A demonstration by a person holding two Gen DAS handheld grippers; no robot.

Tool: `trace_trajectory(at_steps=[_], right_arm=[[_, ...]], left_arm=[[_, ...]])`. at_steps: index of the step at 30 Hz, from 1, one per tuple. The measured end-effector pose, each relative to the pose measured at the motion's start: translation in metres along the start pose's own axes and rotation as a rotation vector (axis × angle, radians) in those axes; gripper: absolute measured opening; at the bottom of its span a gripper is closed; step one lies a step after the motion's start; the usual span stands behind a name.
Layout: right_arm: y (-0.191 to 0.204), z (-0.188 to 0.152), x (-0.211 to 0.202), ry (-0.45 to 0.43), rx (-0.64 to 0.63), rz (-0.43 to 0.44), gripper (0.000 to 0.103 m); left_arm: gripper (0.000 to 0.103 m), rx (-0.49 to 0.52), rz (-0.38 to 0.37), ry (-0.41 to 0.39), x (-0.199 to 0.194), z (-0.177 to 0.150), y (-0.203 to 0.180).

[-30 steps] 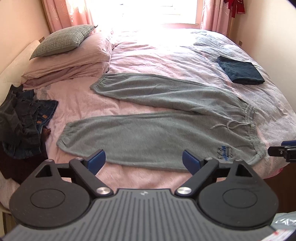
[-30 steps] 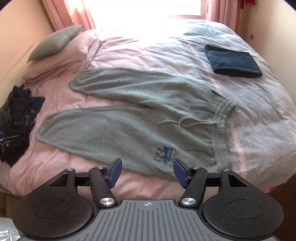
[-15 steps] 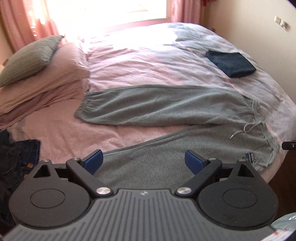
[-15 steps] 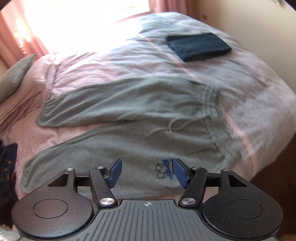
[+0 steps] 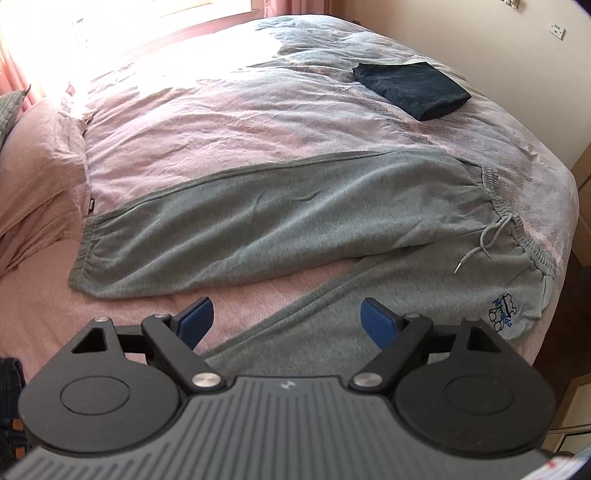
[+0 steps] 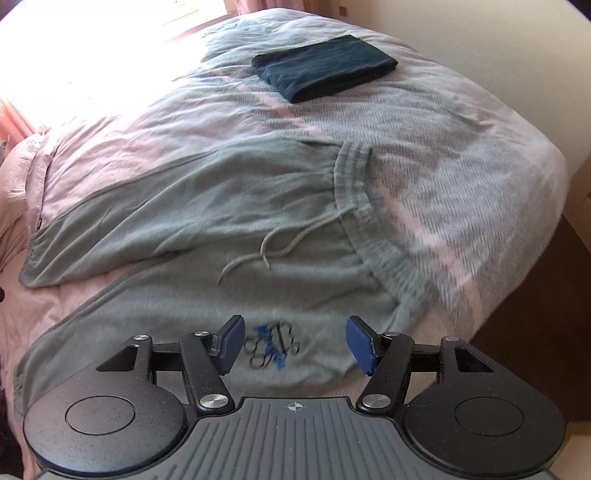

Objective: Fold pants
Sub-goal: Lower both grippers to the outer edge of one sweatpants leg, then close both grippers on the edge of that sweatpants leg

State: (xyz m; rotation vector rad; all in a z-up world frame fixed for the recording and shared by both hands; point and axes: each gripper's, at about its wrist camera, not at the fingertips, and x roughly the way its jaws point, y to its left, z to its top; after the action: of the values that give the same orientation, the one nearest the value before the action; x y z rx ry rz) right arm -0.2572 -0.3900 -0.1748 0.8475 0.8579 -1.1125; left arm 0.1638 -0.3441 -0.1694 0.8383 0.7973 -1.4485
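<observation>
One pair of grey sweatpants (image 5: 280, 218) lies on the bed, showing two legs, one waistband (image 6: 364, 221) and one drawstring (image 6: 269, 243) with two loose ends. One blue and black emblem (image 6: 271, 349) is stitched near the waist. One folded dark garment (image 5: 412, 88) lies further up the cover. One pink duvet (image 5: 229, 122) spreads across the one bed. One wall socket (image 5: 557, 30) shows in the left wrist view. Two grippers are in view, the left gripper (image 5: 286, 319) and the right gripper (image 6: 295, 345), each with two blue pads
</observation>
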Motion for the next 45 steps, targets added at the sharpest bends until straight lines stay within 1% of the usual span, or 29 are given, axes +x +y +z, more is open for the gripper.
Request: trace_trajectory(at_steps=[4,8,12,15,18,20,24,28,30,31,32,33,34,35,37,39,42,45], right_arm=[[-0.007,0.039,0.042,-0.003,-0.084,0.027,0.059],[-0.012,0.093,0.100,-0.004,-0.165,0.068,0.059],[-0.010,0.152,0.164,-0.013,-0.251,0.102,0.059],[-0.006,0.193,0.208,-0.024,-0.311,0.119,0.059],[0.002,0.225,0.247,-0.029,-0.380,0.148,0.059],[0.009,0.239,0.271,-0.013,-0.440,0.168,0.059],[0.019,0.253,0.311,0.052,-0.558,0.180,0.059],[0.020,0.261,0.335,0.104,-0.579,0.223,0.059],[0.019,0.264,0.340,0.125,-0.567,0.238,0.059],[0.019,0.264,0.341,0.134,-0.566,0.249,0.054],[0.019,0.263,0.340,0.131,-0.579,0.263,0.037],[0.021,0.262,0.337,0.131,-0.600,0.276,0.028],[0.022,0.259,0.334,0.131,-0.621,0.276,0.009],[0.027,0.257,0.329,0.115,-0.650,0.258,0.000],[0.031,0.250,0.314,0.069,-0.682,0.232,0.000],[0.034,0.241,0.289,-0.005,-0.695,0.209,0.000],[0.040,0.216,0.235,-0.134,-0.728,0.185,0.000],[0.044,0.177,0.171,-0.231,-0.755,0.161,0.000]], left_arm=[[0.077,0.061,0.009,-0.010,0.044,0.030,-0.001],[0.075,0.118,0.008,-0.016,0.096,0.065,-0.006],[0.061,0.204,0.003,-0.034,0.160,0.104,-0.007],[0.058,0.259,0.004,-0.041,0.207,0.129,-0.004],[0.054,0.336,0.017,-0.018,0.250,0.148,0.001],[0.053,0.381,0.028,0.002,0.273,0.156,0.008],[0.053,0.478,0.005,0.039,0.303,0.163,0.021],[0.053,0.581,-0.013,0.107,0.326,0.159,0.031],[0.054,0.614,-0.025,0.123,0.334,0.157,0.033],[0.054,0.615,-0.031,0.131,0.337,0.157,0.035],[0.048,0.608,-0.041,0.136,0.338,0.158,0.036],[0.037,0.605,-0.047,0.138,0.339,0.159,0.035],[0.030,0.611,-0.045,0.139,0.339,0.158,0.034],[0.014,0.625,-0.035,0.133,0.338,0.156,0.031],[0.008,0.648,0.006,0.106,0.329,0.150,0.025],[0.005,0.631,0.047,0.056,0.309,0.145,0.021],[0.005,0.531,0.099,-0.034,0.256,0.131,0.017],[0.004,0.424,0.116,-0.107,0.186,0.099,0.007]])
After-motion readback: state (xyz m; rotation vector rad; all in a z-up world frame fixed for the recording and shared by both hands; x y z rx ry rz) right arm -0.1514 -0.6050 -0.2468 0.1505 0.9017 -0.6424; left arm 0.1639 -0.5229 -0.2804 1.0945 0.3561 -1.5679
